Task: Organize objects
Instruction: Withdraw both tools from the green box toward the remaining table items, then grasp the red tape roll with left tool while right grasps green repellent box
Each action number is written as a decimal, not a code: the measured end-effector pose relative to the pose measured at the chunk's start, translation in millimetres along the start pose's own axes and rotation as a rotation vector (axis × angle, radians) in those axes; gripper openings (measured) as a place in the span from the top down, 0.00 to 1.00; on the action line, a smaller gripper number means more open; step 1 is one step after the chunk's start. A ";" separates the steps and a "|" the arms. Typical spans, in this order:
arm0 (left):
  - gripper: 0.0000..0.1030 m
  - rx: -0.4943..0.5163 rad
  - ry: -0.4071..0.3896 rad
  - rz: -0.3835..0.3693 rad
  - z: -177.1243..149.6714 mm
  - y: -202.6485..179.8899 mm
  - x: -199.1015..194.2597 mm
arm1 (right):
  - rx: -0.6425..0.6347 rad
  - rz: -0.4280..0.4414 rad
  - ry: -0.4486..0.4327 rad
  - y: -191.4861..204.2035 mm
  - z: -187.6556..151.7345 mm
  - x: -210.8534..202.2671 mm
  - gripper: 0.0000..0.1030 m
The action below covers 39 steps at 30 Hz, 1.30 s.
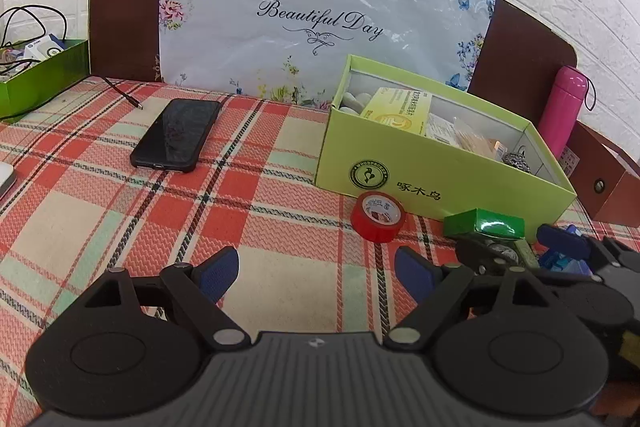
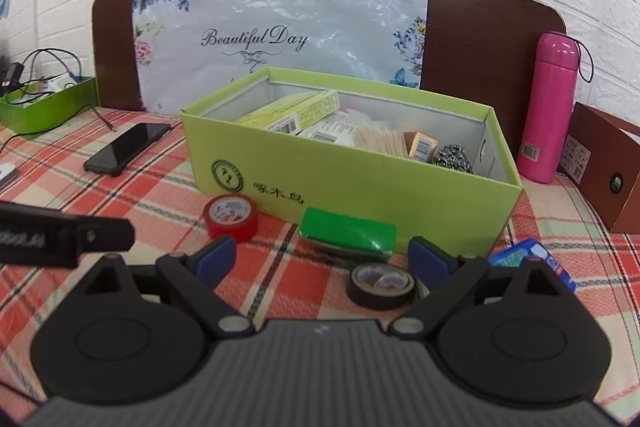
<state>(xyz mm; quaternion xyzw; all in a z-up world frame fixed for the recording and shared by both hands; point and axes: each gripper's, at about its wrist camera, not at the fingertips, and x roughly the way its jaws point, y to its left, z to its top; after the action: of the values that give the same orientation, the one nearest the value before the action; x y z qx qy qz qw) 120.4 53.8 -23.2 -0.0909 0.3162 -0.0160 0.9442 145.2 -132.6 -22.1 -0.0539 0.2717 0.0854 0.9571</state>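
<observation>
My left gripper [image 1: 316,269] hovers open over the plaid cloth with nothing between its blue pads. A red tape roll [image 1: 378,217] lies just ahead of it, to the right. My right gripper [image 2: 322,259] is open too. A black tape roll [image 2: 380,285] lies on the cloth between its fingers, close to the right one and untouched. Ahead of it are a small green packet [image 2: 348,233] and the red tape roll [image 2: 231,217], both in front of the open lime box [image 2: 360,183] that holds several items. A blue packet [image 2: 532,259] lies at the right.
A black phone [image 1: 176,135] lies left of the lime box [image 1: 440,179], with a cable end near it. A green tray [image 1: 44,75] of cables sits far left. A pink bottle [image 2: 552,107] and a brown box [image 2: 600,167] stand right. The left gripper's body [image 2: 60,235] juts in beside the right.
</observation>
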 end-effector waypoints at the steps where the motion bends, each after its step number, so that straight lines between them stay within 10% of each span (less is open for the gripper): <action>1: 0.14 0.003 0.002 0.003 0.8 1.0 1.1 | -0.004 -0.016 -0.001 1.6 1.8 4.0 0.09; 3: 0.14 -0.004 0.008 0.002 2.7 3.2 3.8 | -0.009 -0.050 0.003 3.0 4.3 13.0 0.12; 5: 0.14 -0.009 0.014 -0.007 5.0 4.2 6.5 | 0.006 -0.073 0.023 0.5 4.5 20.1 0.41; 25: 0.14 0.115 0.100 -0.085 29.5 -49.1 105.2 | -0.115 0.083 0.040 1.8 -60.9 -47.8 0.41; 31: 0.49 0.183 0.093 -0.076 23.2 -44.6 108.1 | -0.158 0.097 0.061 5.9 -76.8 -65.1 0.41; 39: 0.52 0.270 0.132 -0.115 -9.5 -30.6 53.9 | -0.195 0.128 0.069 4.0 -89.7 -84.7 0.41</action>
<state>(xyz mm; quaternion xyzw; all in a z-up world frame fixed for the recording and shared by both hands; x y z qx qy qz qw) 158.7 17.5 -57.1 0.0201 0.3666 -0.1184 0.9226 27.6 -153.4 -53.5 -0.1319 0.2980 0.1704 0.9299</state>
